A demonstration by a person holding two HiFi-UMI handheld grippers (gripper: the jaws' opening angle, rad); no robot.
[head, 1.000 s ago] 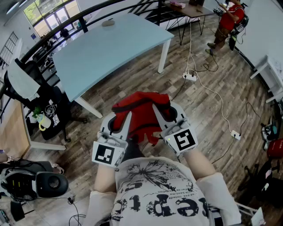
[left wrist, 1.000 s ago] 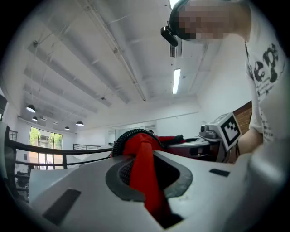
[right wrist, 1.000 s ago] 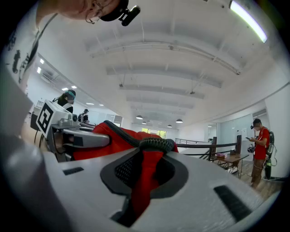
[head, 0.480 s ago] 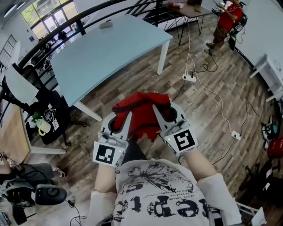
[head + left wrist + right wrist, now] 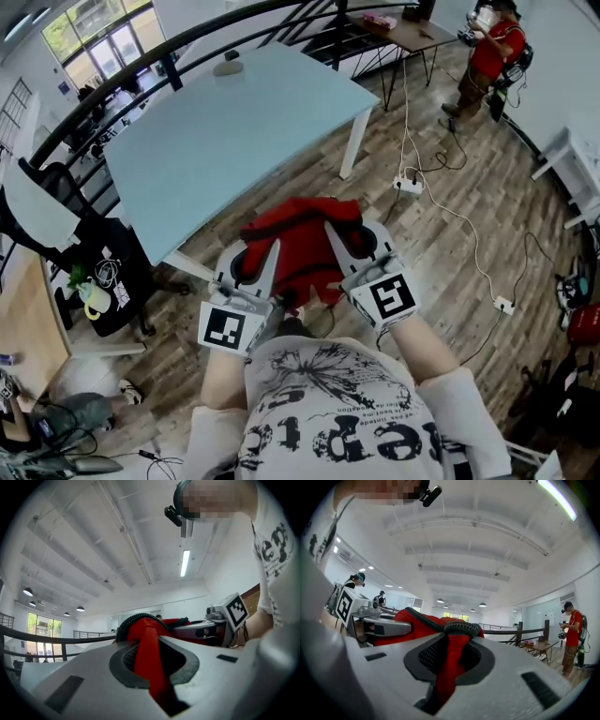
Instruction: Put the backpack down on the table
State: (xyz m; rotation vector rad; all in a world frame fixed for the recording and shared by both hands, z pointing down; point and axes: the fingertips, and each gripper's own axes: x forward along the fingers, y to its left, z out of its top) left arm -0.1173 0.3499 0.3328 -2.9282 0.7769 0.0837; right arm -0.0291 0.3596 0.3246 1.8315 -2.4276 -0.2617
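Note:
A red backpack (image 5: 298, 242) hangs in the air over the wood floor, held up between both grippers in front of the person's chest. My left gripper (image 5: 263, 251) is shut on a red strap (image 5: 151, 660) of the backpack. On the other side my right gripper (image 5: 336, 234) is shut on another red strap (image 5: 452, 665) below its black ribbed handle (image 5: 461, 629). The light blue table (image 5: 225, 131) stands just beyond the backpack, with its near edge close to the grippers. Each gripper view shows the other gripper across the red fabric.
A small grey object (image 5: 228, 67) lies at the table's far edge. A power strip (image 5: 409, 186) and white cables trail over the floor at right. A black chair with bags (image 5: 103, 244) stands left. A person in red (image 5: 487, 52) stands far right beside a desk (image 5: 408, 28).
The table and floor have slid down and nearer in the head view: the person has stepped toward the table. Both grippers keep the same hold on the backpack.

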